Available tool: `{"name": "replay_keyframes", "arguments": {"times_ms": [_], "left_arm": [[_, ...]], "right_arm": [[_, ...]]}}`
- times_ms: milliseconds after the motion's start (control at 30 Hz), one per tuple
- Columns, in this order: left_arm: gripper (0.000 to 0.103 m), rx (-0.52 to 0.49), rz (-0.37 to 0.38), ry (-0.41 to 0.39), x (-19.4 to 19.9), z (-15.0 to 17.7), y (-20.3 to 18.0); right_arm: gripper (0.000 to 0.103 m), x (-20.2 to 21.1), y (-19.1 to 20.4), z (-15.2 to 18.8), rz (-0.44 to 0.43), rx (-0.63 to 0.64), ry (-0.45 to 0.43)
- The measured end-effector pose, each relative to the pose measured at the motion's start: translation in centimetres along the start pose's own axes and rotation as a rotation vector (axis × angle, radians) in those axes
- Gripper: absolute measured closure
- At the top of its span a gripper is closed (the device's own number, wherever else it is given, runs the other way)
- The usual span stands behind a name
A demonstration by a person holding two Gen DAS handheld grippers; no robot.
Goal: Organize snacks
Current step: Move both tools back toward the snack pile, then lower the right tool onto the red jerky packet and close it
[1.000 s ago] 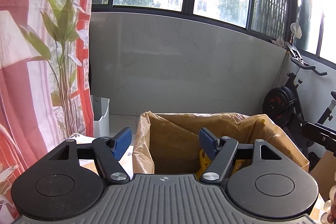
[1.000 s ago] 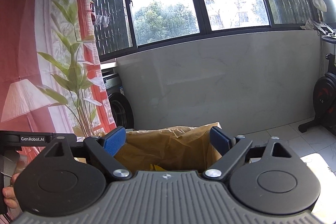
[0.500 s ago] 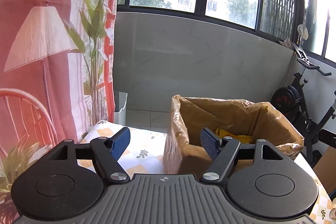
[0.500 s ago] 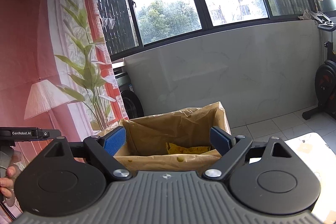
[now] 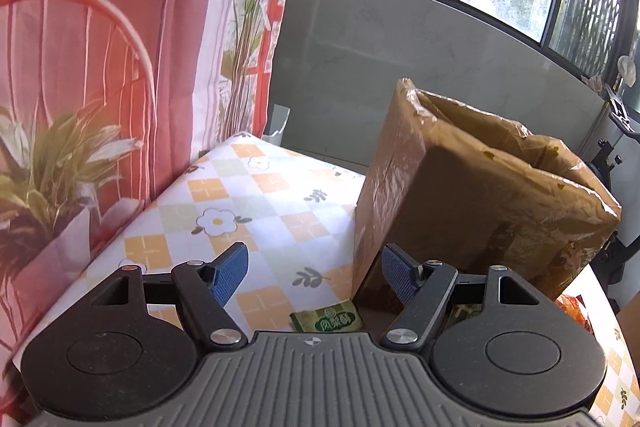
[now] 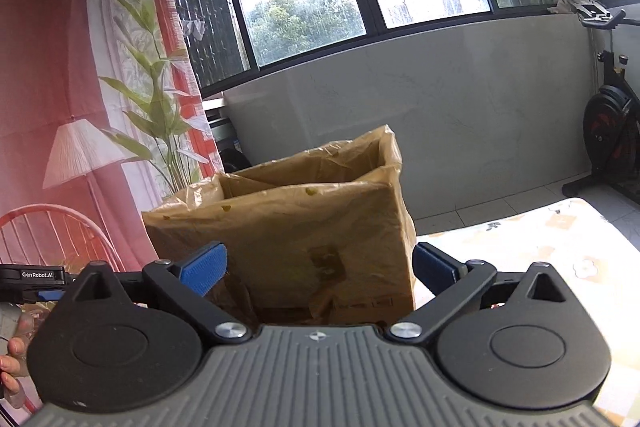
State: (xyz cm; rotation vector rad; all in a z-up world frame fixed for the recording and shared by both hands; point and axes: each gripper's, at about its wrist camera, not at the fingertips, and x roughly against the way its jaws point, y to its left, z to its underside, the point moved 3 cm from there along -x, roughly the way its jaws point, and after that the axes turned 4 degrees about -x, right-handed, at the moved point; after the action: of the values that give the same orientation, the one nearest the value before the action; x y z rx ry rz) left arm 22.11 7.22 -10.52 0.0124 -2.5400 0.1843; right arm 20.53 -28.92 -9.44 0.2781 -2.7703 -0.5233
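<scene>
One lined box (image 5: 460, 195), one green snack packet (image 5: 327, 319); left tool (image 5: 312, 273) released, right tool (image 6: 320, 269) just widened, empty.

One lined cardboard box (image 5: 460, 195); one green snack packet (image 5: 326, 319); one exercise bike (image 6: 612, 131); two tools.

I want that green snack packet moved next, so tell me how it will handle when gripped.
The green snack packet looks small and flat, so probably light. Its wrapper seems thin and glossy, likely floppy and somewhat slippery. It lies flush on the tablecloth, so probably awkward to pinch.
</scene>
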Motion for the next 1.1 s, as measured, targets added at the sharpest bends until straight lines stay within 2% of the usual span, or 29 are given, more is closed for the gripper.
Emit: {"name": "replay_keyframes", "arguments": {"times_ms": [133,333,400,533,600,733,800,1033,1100], "left_arm": [[0.027,0.009,-0.023,0.061,-1.1,2.6,0.1],[0.028,-0.035,-0.039,0.086,-1.6,4.6,-0.2],[0.029,-0.028,-0.034,0.082,-1.7,4.6,0.1],[0.032,-0.048,-0.042,0.079,-1.8,5.0,0.0],[0.036,-0.061,-0.03,0.091,-2.1,5.6,-0.2],[0.044,-0.071,-0.022,0.125,-2.9,6.6,-0.2],[0.045,-0.067,-0.021,0.127,-3.0,7.0,-0.1],[0.045,-0.085,-0.052,0.138,-3.4,7.5,0.0],[0.045,-0.072,-0.042,0.141,-3.4,7.6,0.3]], "right_arm": [[0.002,0.4,-0.8,3.1,0.039,-0.013,0.033],[0.002,0.2,-2.3,7.6,0.047,-0.064,0.097],[0.005,0.0,-3.0,8.8,0.08,-0.068,0.131],[0.021,-0.2,-3.8,10.2,0.117,-0.06,0.16],[0.033,-0.4,-3.7,10.6,0.116,-0.053,0.18],[0.045,-1.2,-3.1,11.7,0.104,-0.021,0.232],[0.051,-1.7,-2.8,12.3,0.093,-0.022,0.269],[0.052,-3.4,-2.4,14.4,0.111,-0.041,0.399],[0.05,-3.4,-2.0,14.6,0.124,-0.003,0.387]]}}
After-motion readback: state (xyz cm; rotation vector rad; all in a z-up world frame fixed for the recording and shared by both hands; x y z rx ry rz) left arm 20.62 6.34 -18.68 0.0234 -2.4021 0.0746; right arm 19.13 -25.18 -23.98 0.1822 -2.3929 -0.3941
